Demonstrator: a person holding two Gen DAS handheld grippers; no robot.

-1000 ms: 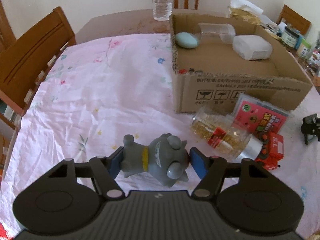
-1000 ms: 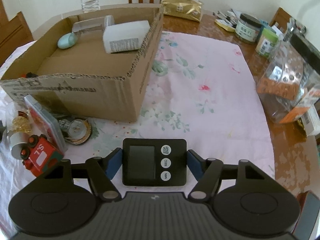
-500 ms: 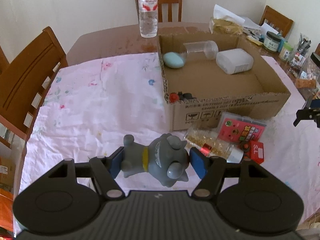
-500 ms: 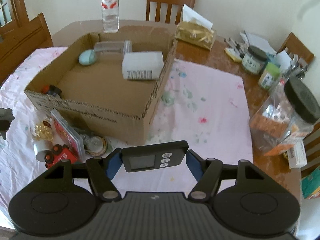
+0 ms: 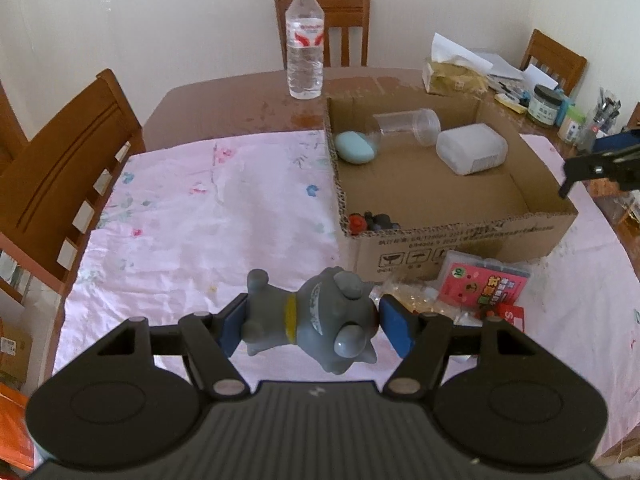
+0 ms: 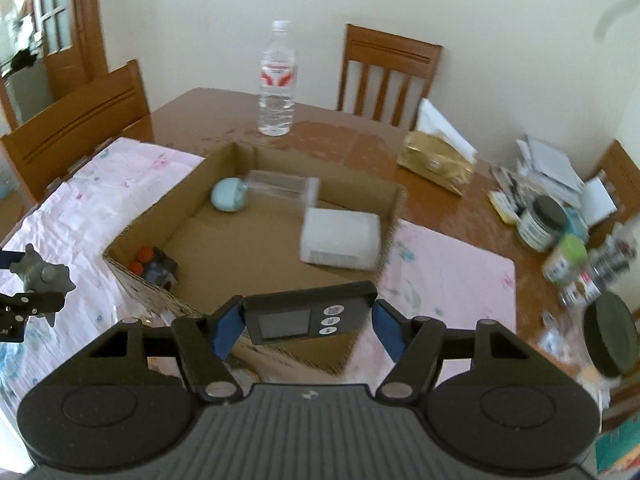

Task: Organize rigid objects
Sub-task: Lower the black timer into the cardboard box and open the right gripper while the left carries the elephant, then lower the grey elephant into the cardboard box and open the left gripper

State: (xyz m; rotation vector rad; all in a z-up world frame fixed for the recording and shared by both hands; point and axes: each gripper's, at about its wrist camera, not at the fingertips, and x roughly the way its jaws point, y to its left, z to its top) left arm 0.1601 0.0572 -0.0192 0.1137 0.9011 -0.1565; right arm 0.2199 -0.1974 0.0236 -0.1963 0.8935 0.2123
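My left gripper [image 5: 314, 324] is shut on a grey toy animal with a yellow collar [image 5: 316, 320], held above the pink cloth in front of the cardboard box [image 5: 460, 236]. My right gripper [image 6: 308, 326] is shut on a black digital timer [image 6: 310, 316], held in the air over the box's near right corner [image 6: 360, 344]. Inside the box lie a pale blue oval [image 5: 354, 148], a clear plastic jar on its side [image 5: 408, 126], a white container [image 5: 472, 152] and a small red and black toy [image 5: 366, 222]. In the right wrist view the toy animal [image 6: 42, 276] shows at the left edge.
A pink card pack [image 5: 482, 282], a jar of gold bits [image 5: 408, 300] and a red toy truck [image 5: 508, 316] lie in front of the box. A water bottle [image 5: 304, 42] stands behind it. Jars and clutter [image 6: 560, 240] crowd the table's right side. Wooden chairs [image 5: 60, 168] surround the table.
Both grippers have risen with their objects still held. The right one climbed more and swung left, from the cloth beside the box to above its near corner; the timer tilted edge-on.
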